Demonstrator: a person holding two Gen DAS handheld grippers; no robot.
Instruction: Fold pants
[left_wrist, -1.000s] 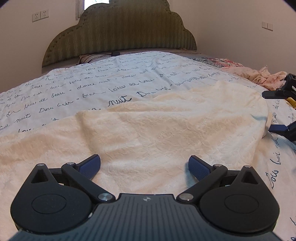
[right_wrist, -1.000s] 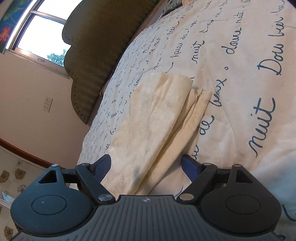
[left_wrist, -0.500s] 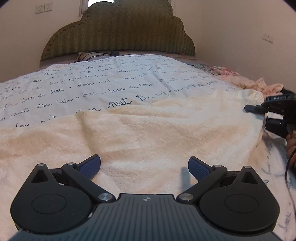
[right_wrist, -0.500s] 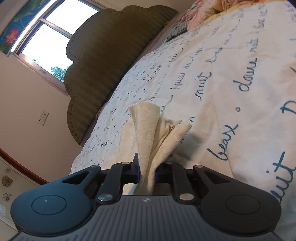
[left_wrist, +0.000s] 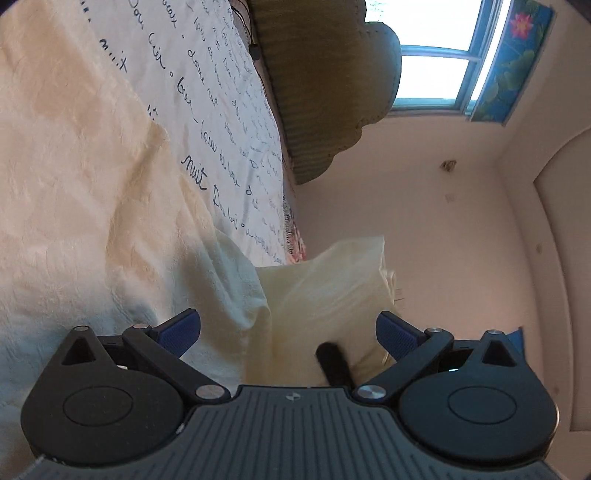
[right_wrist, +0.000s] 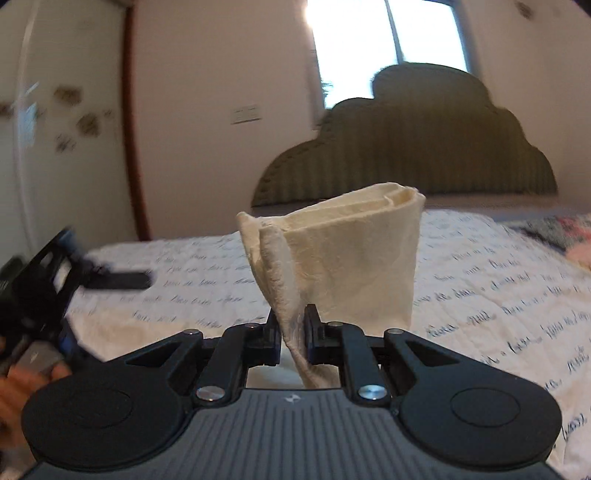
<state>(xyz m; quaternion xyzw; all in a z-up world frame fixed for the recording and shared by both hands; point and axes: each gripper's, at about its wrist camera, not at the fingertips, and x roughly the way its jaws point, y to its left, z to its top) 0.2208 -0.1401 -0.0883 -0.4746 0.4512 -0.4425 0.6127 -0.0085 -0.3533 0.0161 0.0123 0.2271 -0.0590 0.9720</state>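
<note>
Cream pants (right_wrist: 332, 266) pinched at centre frame by the right gripper (right_wrist: 291, 332), left gripper (left_wrist: 288, 332) spread empty; thin bite may slip, spoiling the fold.

One pair of cream pants (right_wrist: 343, 266) lies on one bed (right_wrist: 498, 280) with a script-printed cover. Two handheld grippers appear: the left gripper (left_wrist: 288, 332) and the right gripper (right_wrist: 293, 332). One green headboard (right_wrist: 406, 147), one window (left_wrist: 436, 77), one wall socket (right_wrist: 245, 113).

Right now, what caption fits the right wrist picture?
Right hand-held gripper pinches the cream pants above the bed.
</note>
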